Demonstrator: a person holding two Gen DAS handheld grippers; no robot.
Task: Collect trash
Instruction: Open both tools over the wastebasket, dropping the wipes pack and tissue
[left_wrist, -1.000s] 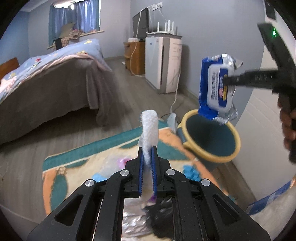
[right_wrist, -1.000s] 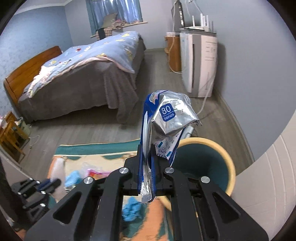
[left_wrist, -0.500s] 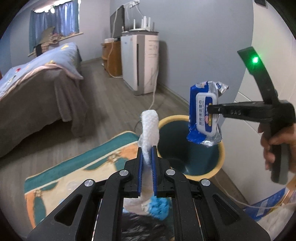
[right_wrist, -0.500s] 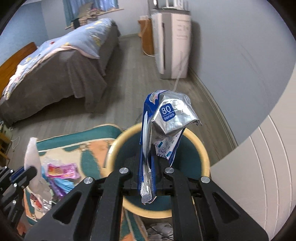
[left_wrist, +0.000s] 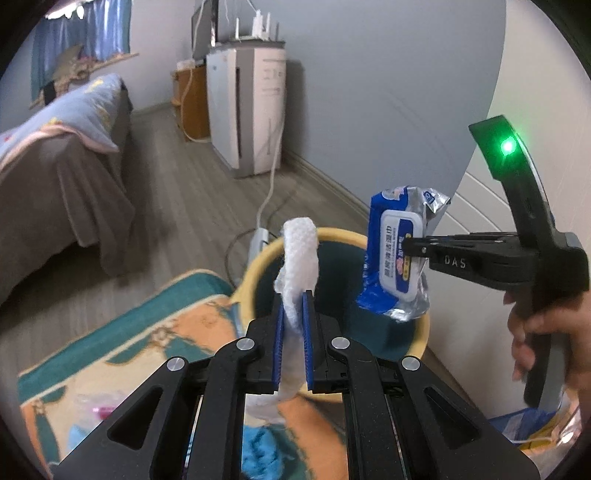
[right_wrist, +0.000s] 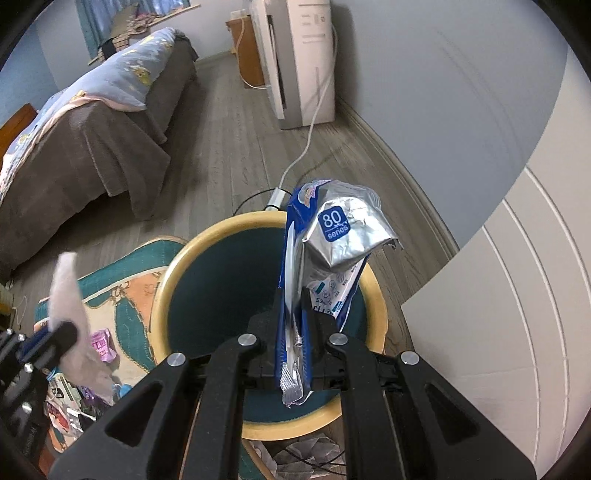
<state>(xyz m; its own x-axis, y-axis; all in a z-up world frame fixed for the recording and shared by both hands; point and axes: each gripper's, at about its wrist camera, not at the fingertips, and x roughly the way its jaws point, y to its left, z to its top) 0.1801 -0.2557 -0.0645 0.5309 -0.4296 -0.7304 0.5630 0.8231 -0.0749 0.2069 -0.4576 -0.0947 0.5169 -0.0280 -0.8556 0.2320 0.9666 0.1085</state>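
A round bin with a yellow rim (left_wrist: 258, 258) (right_wrist: 184, 254) and dark teal inside stands on the floor by the wall. My left gripper (left_wrist: 293, 306) is shut on a white tissue (left_wrist: 300, 247), held at the bin's near rim. My right gripper (right_wrist: 295, 314) is shut on a blue and silver wet-wipe pack (right_wrist: 332, 240), which hangs over the bin's opening. In the left wrist view the wet-wipe pack (left_wrist: 397, 254) is pinched by the right gripper (left_wrist: 406, 245), held by a person's hand (left_wrist: 546, 332). The left gripper (right_wrist: 62, 332) with the tissue (right_wrist: 70, 295) shows at the right wrist view's left edge.
A teal and orange rug (left_wrist: 129, 332) beside the bin carries loose wrappers (right_wrist: 103, 343) and blue scraps (left_wrist: 266, 450). A bed (left_wrist: 55, 166) stands to the left, a white appliance (left_wrist: 251, 107) with a cord against the far wall. A white panel (right_wrist: 517, 295) rises right of the bin.
Both grippers have moved toward the bin with their loads. The wet-wipe pack has sunk from above the bin to just over its opening. The tissue now reaches the bin's rim.
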